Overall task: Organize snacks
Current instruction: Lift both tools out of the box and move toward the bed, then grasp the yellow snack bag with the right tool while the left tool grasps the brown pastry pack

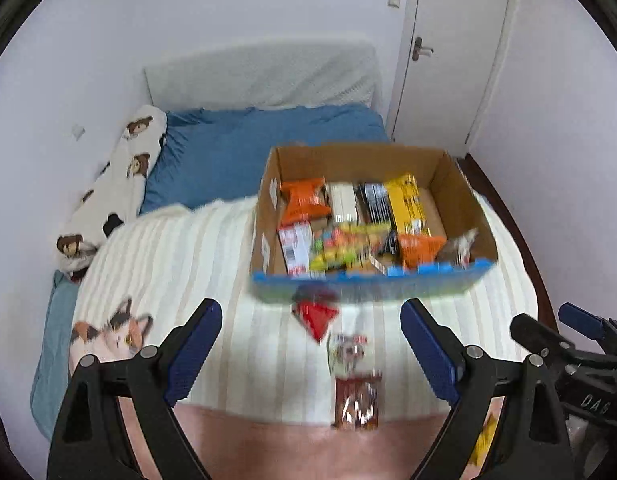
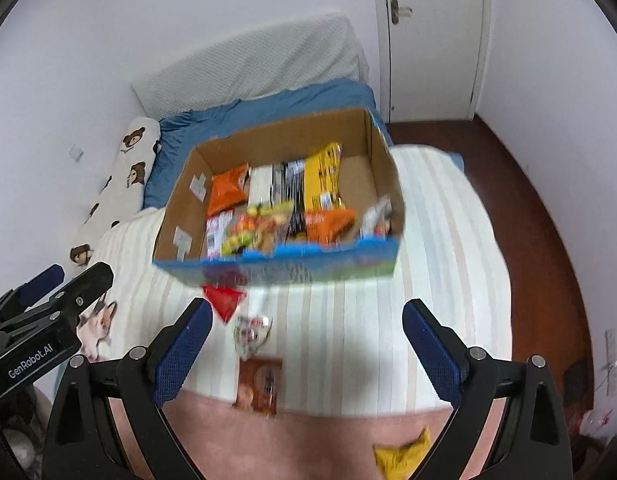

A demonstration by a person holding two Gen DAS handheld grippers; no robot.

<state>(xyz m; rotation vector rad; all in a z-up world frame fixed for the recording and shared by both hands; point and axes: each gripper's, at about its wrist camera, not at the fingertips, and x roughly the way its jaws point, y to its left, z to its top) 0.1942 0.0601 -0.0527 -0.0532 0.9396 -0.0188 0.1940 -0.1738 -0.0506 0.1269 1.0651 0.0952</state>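
Both tools are up over the bed (image 1: 212, 248), jaws spread wide, nothing between them. Left tool (image 1: 312, 344), right tool (image 2: 308, 344). Ahead of both sits the cardboard box (image 1: 464, 200), already well stocked with packets. Just short of it, between the left tool's fingers, lie a red packet (image 1: 315, 316), a pale packet (image 1: 348, 352) and a brown packet (image 1: 356, 402). The risk: soft bedding gives, so a shallow pinch could let a slick wrapper slide free.

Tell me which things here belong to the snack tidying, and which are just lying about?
Part of the job:
cardboard box of snacks
red packet
pale packet
brown packet
yellow packet

Just lying about:
bear-print bolster
blue pillow
striped blanket
door
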